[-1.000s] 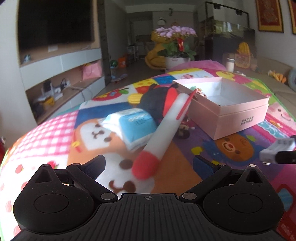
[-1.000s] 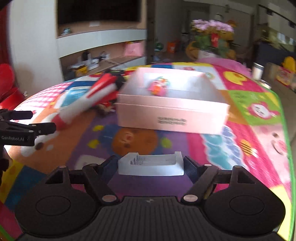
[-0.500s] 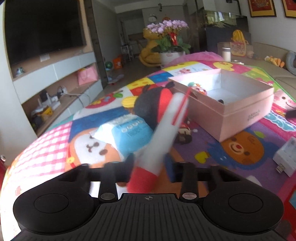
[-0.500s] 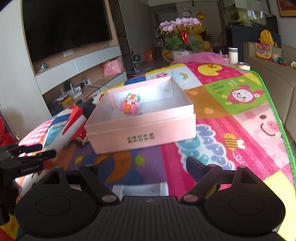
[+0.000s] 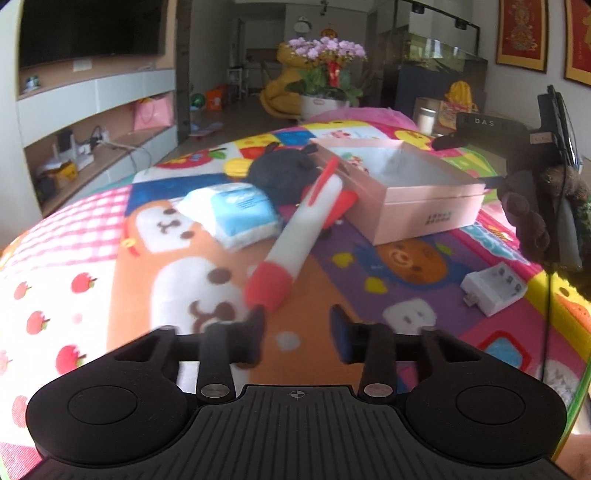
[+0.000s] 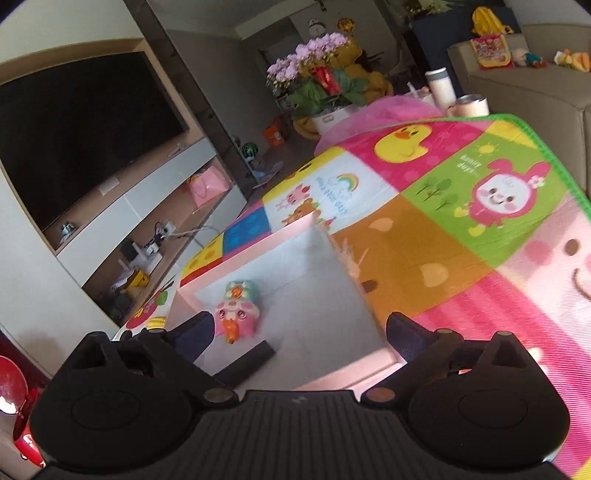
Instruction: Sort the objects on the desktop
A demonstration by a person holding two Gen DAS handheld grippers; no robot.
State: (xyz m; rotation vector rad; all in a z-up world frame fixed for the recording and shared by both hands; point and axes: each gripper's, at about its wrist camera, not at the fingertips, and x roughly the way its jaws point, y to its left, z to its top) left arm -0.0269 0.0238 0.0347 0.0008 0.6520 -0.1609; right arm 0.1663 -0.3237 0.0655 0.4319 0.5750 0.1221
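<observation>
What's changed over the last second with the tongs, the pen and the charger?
The left tongs clamped the plush pen's red end and are now opening; the pen lies on the mat just ahead of them. The right tongs left the white charger on the mat and swung over the pink box, opening wide and empty. The box, the toy inside it and the blue pack are unchanged.

Daylit living room: dark TV above white shelving, pink orchids in doorway, framed red prints on right wall, beige sofa beyond.
</observation>
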